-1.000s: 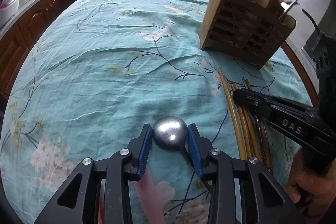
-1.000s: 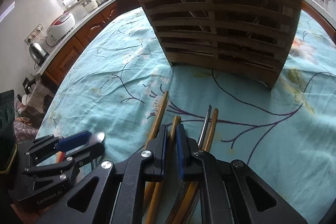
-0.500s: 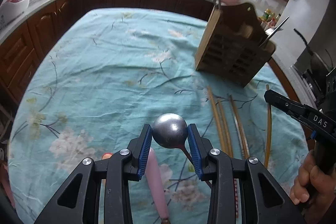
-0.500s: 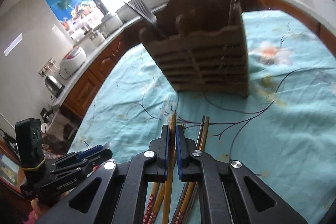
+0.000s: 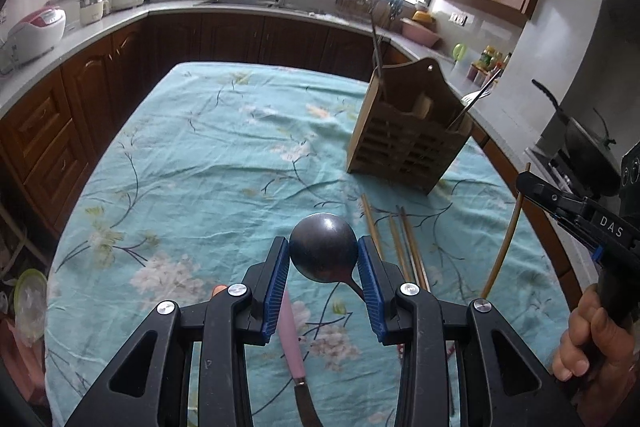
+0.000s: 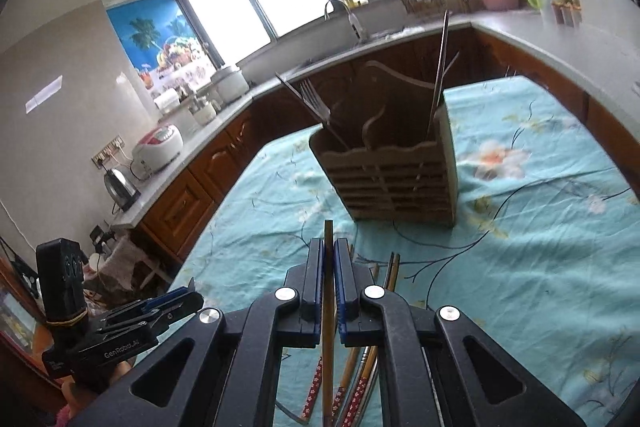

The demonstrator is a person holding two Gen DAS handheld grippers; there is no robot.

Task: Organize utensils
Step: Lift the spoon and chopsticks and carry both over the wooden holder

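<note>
A: What does the left claw (image 5: 323, 259) have?

B: It is clamped on the bowl of a metal spoon (image 5: 324, 247); both blue pads press the bowl's sides, and the handle runs back down under the claw. The spoon hangs above the worktop (image 5: 208, 163), which carries a teal flowered cloth.

A: And the right claw (image 6: 329, 251)?

B: Its jaws are pressed together on a single chopstick (image 6: 328, 307). The stick passes between the pads, its tip poking out just past them, toward the wooden utensil holder (image 6: 390, 179). From the left wrist view that chopstick slants well clear of the cloth, beside the right hand (image 5: 592, 347).

A: Where are the rest of the utensils?

B: Several loose chopsticks (image 5: 400, 247) lie on the cloth, side by side, between the claws and the holder. A knife with a pink handle (image 5: 292, 339) lies on the cloth below the left claw.

A: What is in the holder?

B: It stands upright on the worktop. A fork (image 6: 316, 103) leans out of one end compartment, and thin metal sticks (image 6: 439, 67) rise from the other end.
</note>
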